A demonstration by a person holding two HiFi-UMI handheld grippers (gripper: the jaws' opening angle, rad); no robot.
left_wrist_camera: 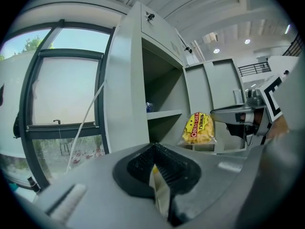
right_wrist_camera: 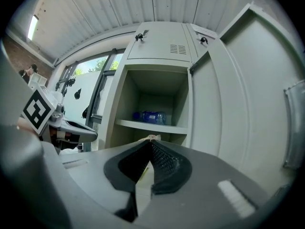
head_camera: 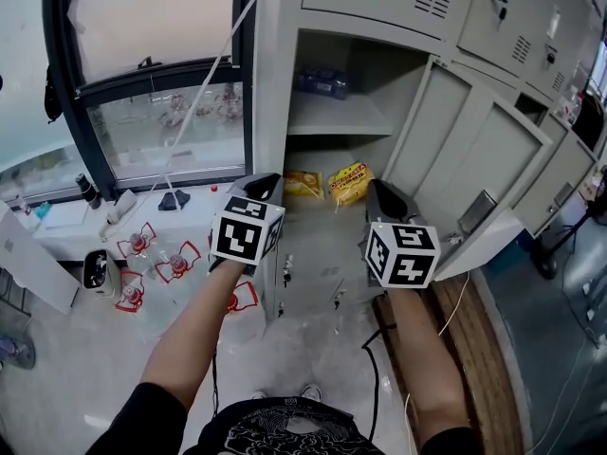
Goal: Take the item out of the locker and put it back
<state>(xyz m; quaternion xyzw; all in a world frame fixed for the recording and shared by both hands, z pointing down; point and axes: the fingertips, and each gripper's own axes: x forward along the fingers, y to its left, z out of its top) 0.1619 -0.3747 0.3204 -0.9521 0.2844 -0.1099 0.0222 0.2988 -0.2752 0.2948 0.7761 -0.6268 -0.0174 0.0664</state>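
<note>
Here the right gripper (right_wrist_camera: pixel 150 141) is clamped on the top edge of a yellow snack bag (head_camera: pixel 349 181), at the open locker's (head_camera: pixel 275 74) lower compartment. The left gripper (left_wrist_camera: pixel 155 148) pinches a second bag (head_camera: pixel 303 184) alongside.

In its own view the right gripper (right_wrist_camera: pixel 151 142) blocks the lower compartment of the locker (right_wrist_camera: pixel 157 87) with its jaws. Only a crumpled edge (right_wrist_camera: pixel 151 138) shows above the tips, and whether it is pinched or merely behind cannot be told. The left gripper (left_wrist_camera: pixel 153 146) likewise hides the left snack bag (head_camera: pixel 303 184) in its view. The label on the far bottle (head_camera: pixel 321 83) is too small to read.
</note>
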